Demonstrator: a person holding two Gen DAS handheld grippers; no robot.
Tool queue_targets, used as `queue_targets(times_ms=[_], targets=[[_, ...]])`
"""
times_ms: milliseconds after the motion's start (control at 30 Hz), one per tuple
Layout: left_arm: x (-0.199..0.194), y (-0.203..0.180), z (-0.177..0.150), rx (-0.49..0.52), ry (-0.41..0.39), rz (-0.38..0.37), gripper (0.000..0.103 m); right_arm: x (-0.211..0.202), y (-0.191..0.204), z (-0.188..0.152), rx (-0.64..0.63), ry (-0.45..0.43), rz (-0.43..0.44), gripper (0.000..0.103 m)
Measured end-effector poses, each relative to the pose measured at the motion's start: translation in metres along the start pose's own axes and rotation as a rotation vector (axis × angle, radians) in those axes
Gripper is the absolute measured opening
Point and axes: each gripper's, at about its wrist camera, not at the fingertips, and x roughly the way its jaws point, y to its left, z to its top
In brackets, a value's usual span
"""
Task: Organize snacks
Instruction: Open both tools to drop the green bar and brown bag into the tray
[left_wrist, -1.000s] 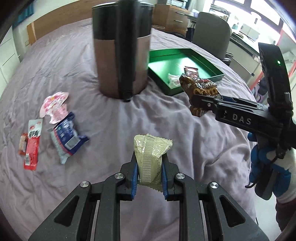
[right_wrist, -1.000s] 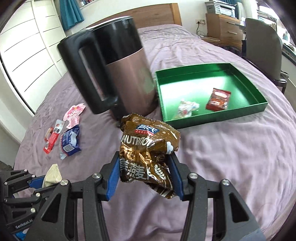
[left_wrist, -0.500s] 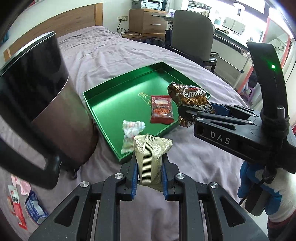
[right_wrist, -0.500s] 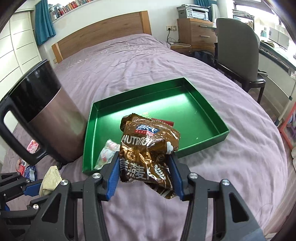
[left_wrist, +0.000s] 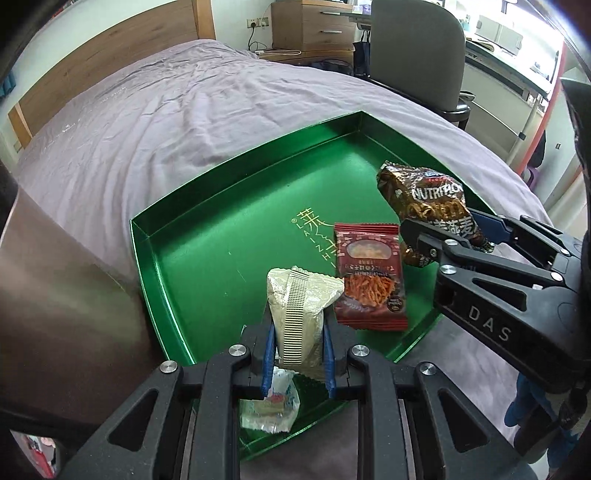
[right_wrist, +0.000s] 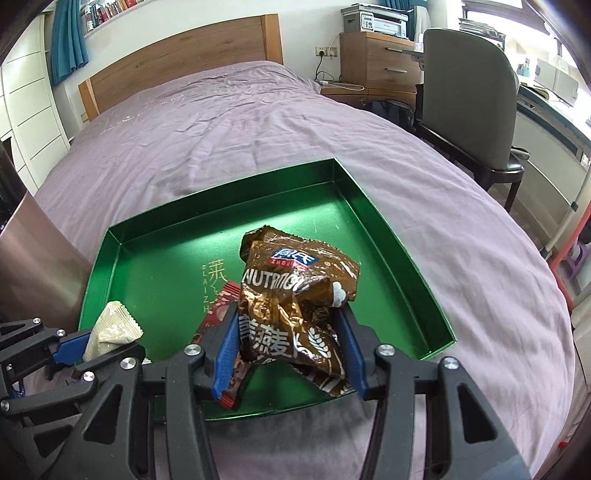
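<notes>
My left gripper (left_wrist: 297, 354) is shut on a beige snack packet (left_wrist: 299, 314) and holds it over the near edge of the green tray (left_wrist: 229, 236). My right gripper (right_wrist: 288, 350) is shut on a crumpled brown Nutrition snack bag (right_wrist: 295, 302), held over the tray's (right_wrist: 376, 266) near side. In the tray lie a red snack packet (left_wrist: 369, 277) and a small white wrapped sweet (left_wrist: 271, 406), the latter under my left gripper. The red packet (right_wrist: 218, 306) is partly hidden behind the brown bag in the right wrist view. The right gripper (left_wrist: 461, 236) shows at right in the left wrist view.
The tray lies on a purple bed cover (right_wrist: 221, 129). A copper-coloured kettle (left_wrist: 55, 295) stands just left of the tray. A grey chair (right_wrist: 469, 103), a wooden drawer unit (right_wrist: 376, 62) and a desk stand beyond the bed on the right.
Both grippers have moved forward and right, away from the loose snacks on the left, and now hang over the green tray. Both still hold their packets.
</notes>
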Motion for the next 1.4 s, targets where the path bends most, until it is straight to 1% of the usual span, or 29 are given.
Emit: queue_targets(times_ms=[333,433,733,800,867,933,1000,1067,1100,1233,1400], targets=[[0.028,0.006,-0.004,-0.021,0.051,0.005,0.018,0.014,-0.004,-0.003,0.005,0.016,0.008,0.066],[0.028,0.007,-0.006,-0.022,0.052,0.011,0.018,0.015,-0.003,-0.003,0.0,0.016,0.005,0.069],[0.027,0.006,-0.005,-0.026,0.055,0.014,0.02,0.017,-0.003,-0.003,0.004,0.023,-0.001,0.072],[0.026,0.007,-0.004,-0.028,0.051,0.016,0.023,0.017,-0.004,-0.004,0.005,0.025,-0.003,0.077],[0.024,0.007,-0.004,-0.026,0.042,0.024,0.034,0.016,-0.004,-0.003,0.002,0.026,-0.003,0.077],[0.022,0.007,-0.004,-0.027,0.033,0.037,0.037,0.016,-0.003,-0.003,0.001,0.027,-0.003,0.078],[0.019,0.007,-0.004,-0.029,0.029,0.039,0.039,0.015,-0.003,-0.003,0.003,0.025,-0.004,0.08],[0.014,0.007,-0.004,-0.03,0.019,0.047,0.045,0.012,-0.003,-0.002,0.003,0.016,-0.009,0.098],[0.012,0.007,-0.004,-0.029,0.013,0.051,0.045,0.01,-0.003,-0.002,0.004,0.012,-0.01,0.1],[-0.002,0.004,-0.006,-0.02,-0.008,0.054,0.047,0.0,-0.003,0.0,0.004,-0.003,-0.015,0.103],[-0.028,-0.006,-0.011,0.01,-0.048,0.056,0.05,-0.017,-0.002,0.003,0.003,-0.033,-0.028,0.103]])
